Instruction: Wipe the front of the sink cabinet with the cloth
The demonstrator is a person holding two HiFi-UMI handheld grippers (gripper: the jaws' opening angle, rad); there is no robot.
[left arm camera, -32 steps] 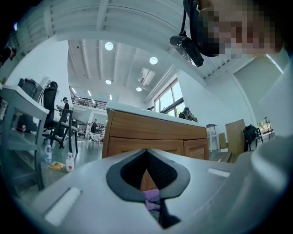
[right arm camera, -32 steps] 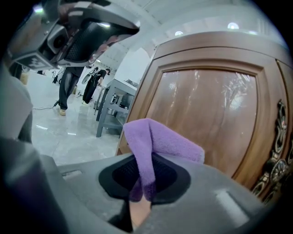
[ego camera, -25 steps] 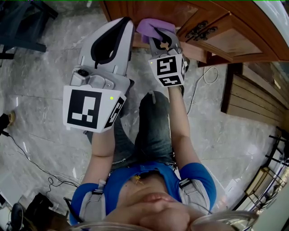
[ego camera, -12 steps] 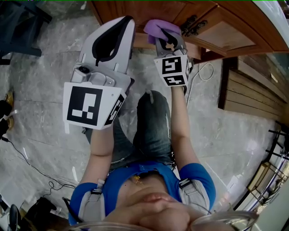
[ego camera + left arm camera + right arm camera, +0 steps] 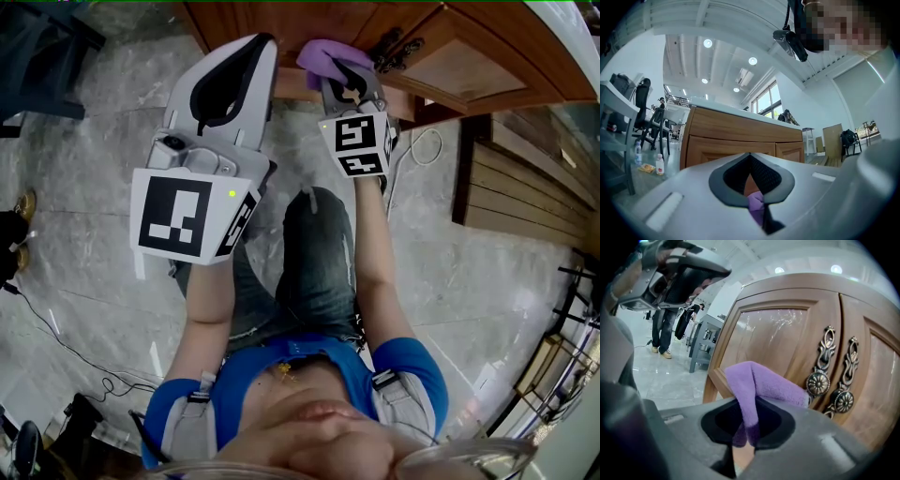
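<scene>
Right tool (image 5: 746,426) clamping purple cloth (image 5: 761,385), cabinet door (image 5: 773,341)

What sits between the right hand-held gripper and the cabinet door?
The purple cloth, pinched in the right hand-held gripper, bunches against the cabinet door; the right gripper view shows it.

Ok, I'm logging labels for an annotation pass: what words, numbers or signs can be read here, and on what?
No view shows any word or number that can be read.
left marker cube: black-and-white square pattern only, no letters.
right marker cube: the same, a pattern only.
bottles on the floor, in the left gripper view: labels too small to read.
</scene>
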